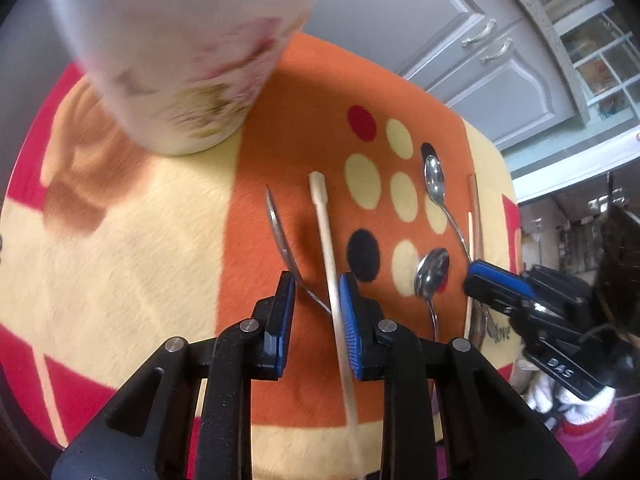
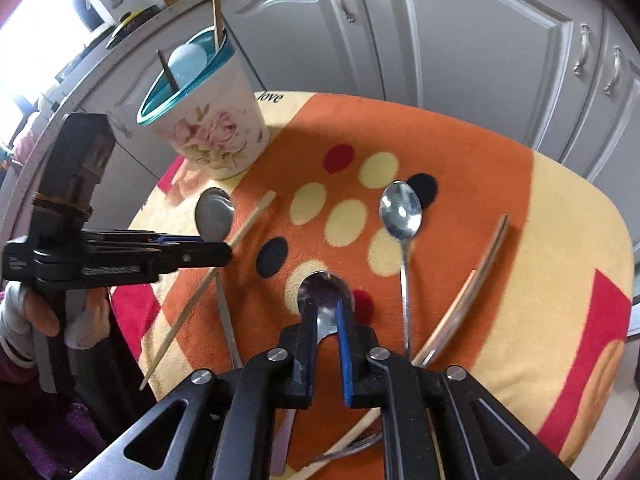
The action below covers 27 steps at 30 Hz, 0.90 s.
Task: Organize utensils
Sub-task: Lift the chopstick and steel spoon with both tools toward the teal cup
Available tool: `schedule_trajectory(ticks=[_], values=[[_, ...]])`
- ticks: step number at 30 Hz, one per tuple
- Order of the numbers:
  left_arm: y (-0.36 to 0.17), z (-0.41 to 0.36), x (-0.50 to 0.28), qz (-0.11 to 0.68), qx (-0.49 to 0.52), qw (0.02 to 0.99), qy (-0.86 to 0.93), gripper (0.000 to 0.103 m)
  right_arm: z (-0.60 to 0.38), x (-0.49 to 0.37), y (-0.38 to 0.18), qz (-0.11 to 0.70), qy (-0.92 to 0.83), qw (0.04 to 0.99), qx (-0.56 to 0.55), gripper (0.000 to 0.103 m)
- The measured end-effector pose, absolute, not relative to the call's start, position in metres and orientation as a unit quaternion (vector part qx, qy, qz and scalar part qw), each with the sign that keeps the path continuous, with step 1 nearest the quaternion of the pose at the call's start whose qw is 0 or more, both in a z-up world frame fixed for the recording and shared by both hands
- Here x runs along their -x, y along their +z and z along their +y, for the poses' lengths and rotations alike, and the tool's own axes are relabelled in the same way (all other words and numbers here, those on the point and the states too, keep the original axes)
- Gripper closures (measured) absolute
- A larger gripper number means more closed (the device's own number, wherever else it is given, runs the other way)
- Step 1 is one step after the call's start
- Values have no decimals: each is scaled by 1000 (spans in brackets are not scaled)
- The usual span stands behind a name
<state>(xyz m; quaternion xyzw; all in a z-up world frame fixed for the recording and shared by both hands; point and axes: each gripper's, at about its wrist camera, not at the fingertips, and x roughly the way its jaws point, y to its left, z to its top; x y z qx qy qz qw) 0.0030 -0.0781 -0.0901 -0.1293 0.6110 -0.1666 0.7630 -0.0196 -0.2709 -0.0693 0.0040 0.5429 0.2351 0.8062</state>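
A: Left wrist view first. Left gripper [image 1: 316, 282], jaws part open. A pale wooden chopstick [image 1: 329, 256] runs up between the fingers, close against the blue pad of the right one. Can't tell whether both pads press on it. A steel spoon [image 1: 280, 236] lies just by the left finger, bowl on edge.

B: Right wrist view. Right gripper [image 2: 326, 308], jaws narrow, set either side of a spoon's neck [image 2: 325, 326]. A thin gap shows at each pad, so not clamped. Its bowl lies just past the fingertips on the cloth.

A: Outward from there?

B: A second spoon [image 2: 401, 216] to the right, bowl up, lying apart. Beyond it two dark-edged chopsticks [image 2: 472, 280], roughly in line. All on the orange, yellow and red spotted cloth [image 2: 500, 184].

A: Holder?

B: Floral cup with teal rim [image 2: 212, 136] at the cloth's far left corner, upright, sticks already standing in it. Grey cabinet doors [image 2: 480, 60] behind.
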Motion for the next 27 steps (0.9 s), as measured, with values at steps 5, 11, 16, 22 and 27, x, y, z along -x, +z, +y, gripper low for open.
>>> schedule_trajectory(ticks=[5,11,16,22,27], values=[[-82,-52,2,591,140,779,-153,64,-272,14,-79,551,235,801,-18,78],[-88,-36,-6,590,150,781,-138,63,-277,4,-91,554,258,791,-28,78],[-92,-30,-16,594,135,780,-146,63,-272,-12,-100,559,306,771,-10,78],[-93,-41,-24,598,82,775,-187,63,-274,-27,-104,574,362,734,-3,78],[-93,-52,-28,603,48,767,-213,68,-263,-27,-106,585,391,710,11,92]])
